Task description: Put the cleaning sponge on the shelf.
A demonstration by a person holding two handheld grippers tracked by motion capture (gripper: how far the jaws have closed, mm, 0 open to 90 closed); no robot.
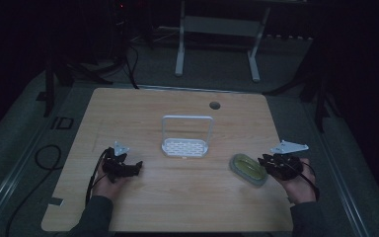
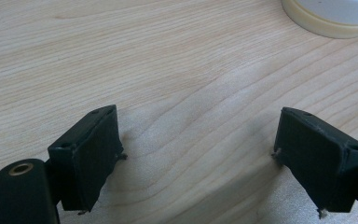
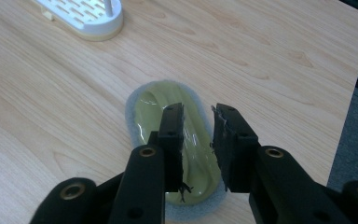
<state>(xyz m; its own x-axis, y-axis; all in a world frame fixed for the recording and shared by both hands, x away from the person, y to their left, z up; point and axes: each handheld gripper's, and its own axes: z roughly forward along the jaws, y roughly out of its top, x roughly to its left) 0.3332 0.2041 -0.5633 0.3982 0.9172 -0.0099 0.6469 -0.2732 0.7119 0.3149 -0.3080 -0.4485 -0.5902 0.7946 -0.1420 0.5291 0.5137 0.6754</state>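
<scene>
Seemingly light, soft and squashy, the yellow-green sponge (image 3: 179,149) lies flat near right; we would pinch its long edges; right gripper (image 3: 198,116) half-open, empty; left gripper (image 2: 198,140) wide, empty.

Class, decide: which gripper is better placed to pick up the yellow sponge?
Right. The right gripper hovers directly over the sponge, jaws apart around nothing. The left gripper sits across the table.

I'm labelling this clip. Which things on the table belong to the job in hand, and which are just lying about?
In the job:
- right gripper, jaws apart
- yellow-green soap on its grey pad, lying under those jaws
- white rack, probably

Lying about:
- left gripper, open over bare table
- round cable hole
</scene>
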